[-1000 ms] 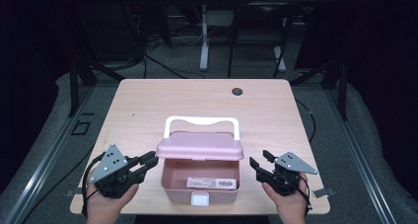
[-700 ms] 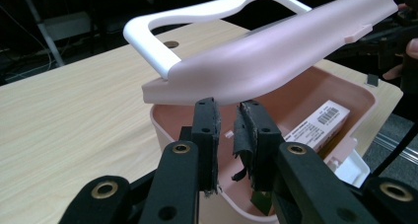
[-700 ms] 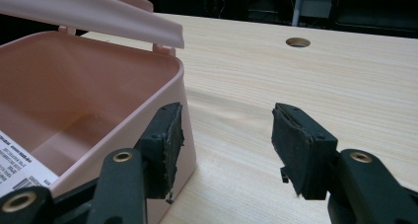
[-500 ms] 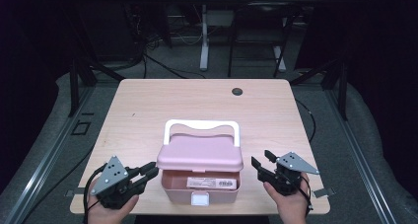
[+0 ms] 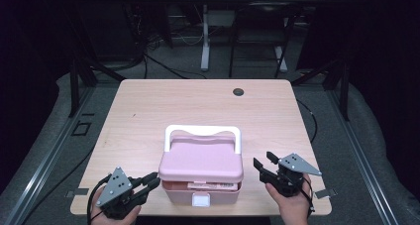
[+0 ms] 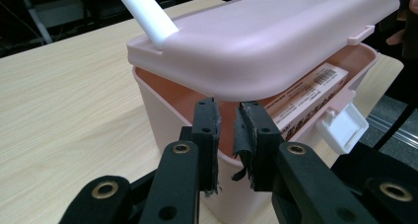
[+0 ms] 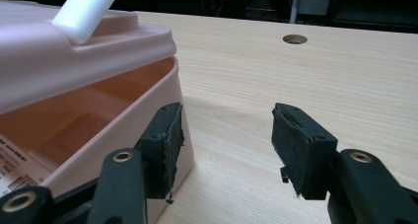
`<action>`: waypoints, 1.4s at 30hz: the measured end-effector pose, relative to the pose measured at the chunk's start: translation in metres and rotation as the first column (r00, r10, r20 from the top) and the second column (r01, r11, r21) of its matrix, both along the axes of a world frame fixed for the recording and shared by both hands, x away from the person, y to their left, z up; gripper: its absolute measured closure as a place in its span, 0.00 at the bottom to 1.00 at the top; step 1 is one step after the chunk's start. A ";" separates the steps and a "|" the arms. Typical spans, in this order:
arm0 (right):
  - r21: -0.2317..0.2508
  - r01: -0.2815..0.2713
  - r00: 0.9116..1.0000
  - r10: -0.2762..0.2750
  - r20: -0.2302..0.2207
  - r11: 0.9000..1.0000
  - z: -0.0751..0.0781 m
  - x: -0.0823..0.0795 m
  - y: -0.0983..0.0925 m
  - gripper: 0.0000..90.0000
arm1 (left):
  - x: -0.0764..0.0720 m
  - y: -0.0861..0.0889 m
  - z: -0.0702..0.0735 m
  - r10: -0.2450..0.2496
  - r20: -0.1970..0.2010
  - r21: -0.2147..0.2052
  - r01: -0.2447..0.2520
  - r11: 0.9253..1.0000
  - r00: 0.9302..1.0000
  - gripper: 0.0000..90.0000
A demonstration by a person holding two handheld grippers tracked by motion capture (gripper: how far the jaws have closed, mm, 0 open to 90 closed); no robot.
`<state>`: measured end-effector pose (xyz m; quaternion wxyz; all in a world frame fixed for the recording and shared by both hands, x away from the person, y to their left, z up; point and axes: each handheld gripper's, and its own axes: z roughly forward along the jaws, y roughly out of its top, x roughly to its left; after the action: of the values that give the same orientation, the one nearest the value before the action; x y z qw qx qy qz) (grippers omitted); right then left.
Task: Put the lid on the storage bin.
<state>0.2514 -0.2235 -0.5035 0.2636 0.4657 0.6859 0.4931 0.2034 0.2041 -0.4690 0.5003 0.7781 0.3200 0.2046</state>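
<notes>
Hovering under the half-lowered pink lid (image 6: 266,41), the left tool (image 6: 227,135) sits nearly clenched, grasping nothing.

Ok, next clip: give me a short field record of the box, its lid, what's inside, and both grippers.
box: pink box at the table's near edge
lid: pink lid partly down, gap at the front; white handle
latch: white latch undone
contents: printed carton
left gripper: left gripper narrowly open at the box's side under the lid, holding nothing
right gripper: right gripper open beside the box, empty
</notes>
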 end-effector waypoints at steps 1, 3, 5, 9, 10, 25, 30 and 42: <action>-0.002 0.002 1.000 -0.002 0.001 1.000 0.000 0.000 0.000 0.50 | 0.000 0.001 -0.001 -0.003 0.003 0.001 0.003 1.000 1.000 0.87; -0.004 0.006 1.000 -0.006 -0.001 1.000 0.000 0.000 -0.001 0.50 | -0.001 0.001 -0.002 -0.004 0.004 0.003 0.004 1.000 1.000 0.87; 0.002 0.005 1.000 -0.005 0.002 1.000 0.000 0.000 -0.001 0.50 | -0.001 0.001 -0.003 -0.009 -0.002 0.006 0.009 1.000 1.000 0.87; 0.004 0.007 1.000 -0.007 0.001 1.000 -0.001 0.000 -0.001 0.50 | -0.002 0.001 -0.006 -0.011 -0.007 0.004 0.011 1.000 1.000 0.87; 0.002 0.008 1.000 -0.008 0.000 1.000 -0.002 0.000 -0.001 0.50 | -0.002 0.001 -0.006 -0.011 -0.009 0.004 0.011 1.000 1.000 0.87; 0.017 0.017 1.000 -0.017 -0.012 1.000 -0.004 0.000 -0.004 0.51 | -0.001 0.002 -0.013 -0.028 -0.035 0.021 0.029 0.999 0.999 0.87; 0.029 0.015 1.000 -0.015 -0.004 0.999 -0.003 -0.001 -0.003 0.51 | -0.001 0.003 -0.014 -0.024 -0.036 0.018 0.025 1.000 0.999 0.87; 0.036 0.012 1.000 -0.011 -0.005 0.999 -0.002 -0.002 -0.003 0.51 | 0.001 0.013 -0.017 -0.009 -0.075 0.002 0.009 1.000 0.997 0.87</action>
<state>0.2491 -0.2266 -0.5059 0.2562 0.4756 0.6748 0.5028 0.2039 0.2168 -0.4857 0.4879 0.7874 0.3346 0.1735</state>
